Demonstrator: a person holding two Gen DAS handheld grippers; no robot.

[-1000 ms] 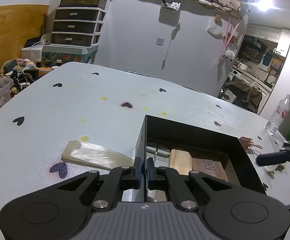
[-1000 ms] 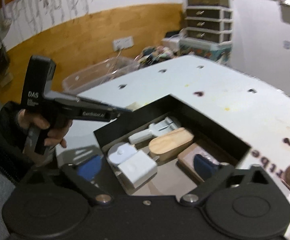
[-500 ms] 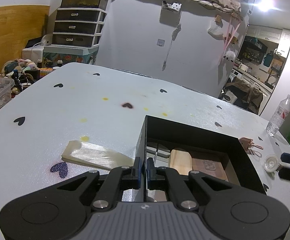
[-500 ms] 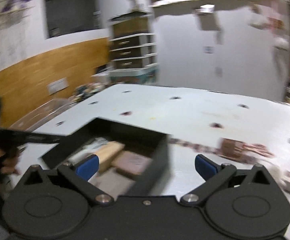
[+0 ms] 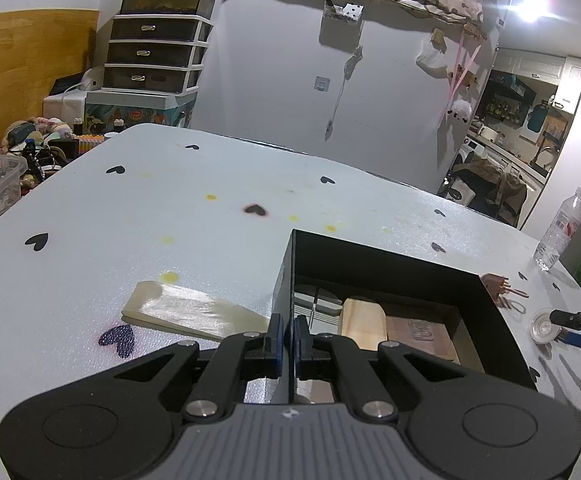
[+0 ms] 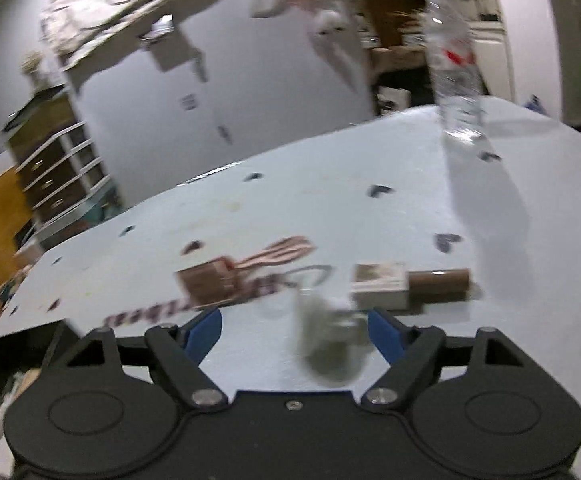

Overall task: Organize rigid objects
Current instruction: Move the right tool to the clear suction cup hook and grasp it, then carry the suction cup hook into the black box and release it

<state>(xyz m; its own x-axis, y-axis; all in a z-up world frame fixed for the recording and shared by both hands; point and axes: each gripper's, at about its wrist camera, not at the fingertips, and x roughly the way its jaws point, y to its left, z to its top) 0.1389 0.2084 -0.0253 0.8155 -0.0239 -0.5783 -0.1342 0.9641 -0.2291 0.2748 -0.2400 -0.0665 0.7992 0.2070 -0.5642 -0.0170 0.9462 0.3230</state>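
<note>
No legible writing, left claw [image 5: 289,336] pinched on the black box [image 5: 386,268] wall as before, right claw [image 6: 294,330] swung away from box, jaws closing around small clear cup [image 6: 330,340] on table [image 5: 170,220], untouched.

Matt black box [image 5: 374,264] holds a smooth wooden block [image 5: 364,320] (pale grain).

Box [image 5: 374,264] on table [image 5: 170,216], flat strip [image 5: 194,312] left – bottle [image 5: 558,228] far right
</note>
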